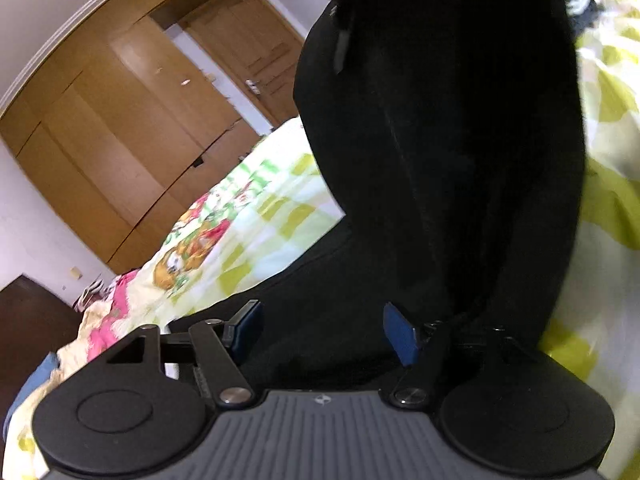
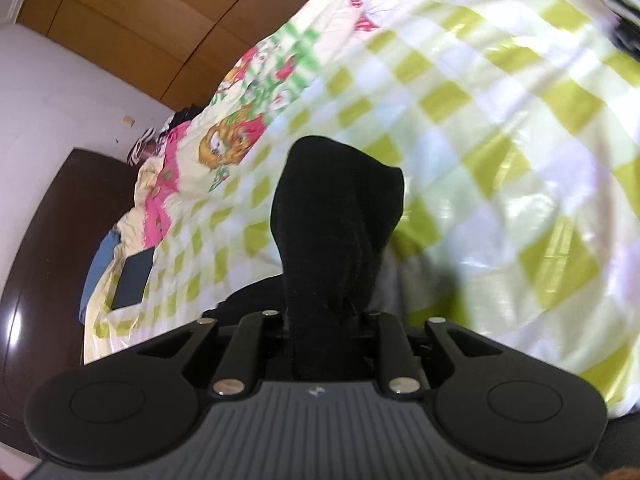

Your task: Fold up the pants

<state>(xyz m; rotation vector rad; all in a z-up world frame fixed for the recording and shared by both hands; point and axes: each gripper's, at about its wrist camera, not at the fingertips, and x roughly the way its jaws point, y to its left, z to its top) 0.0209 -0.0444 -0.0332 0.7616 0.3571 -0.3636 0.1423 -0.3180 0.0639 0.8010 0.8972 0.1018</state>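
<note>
Over the bed, on the checked green-and-white quilt (image 2: 500, 128), I've got the black pants (image 1: 440, 140) strung between my two tongs. My right gripper (image 2: 326, 320) is clamped on a bunched fold of them, and the cloth pokes up past the jaws like a hood. My left gripper (image 1: 324, 332) stands wide, blue pads (image 1: 402, 336) apart, with dark fabric lying between and behind them; I can't tell whether the pads touch it. From that side the pants rise in a tall dark sheet. Wooden wardrobe doors (image 1: 120, 120) behind.
</note>
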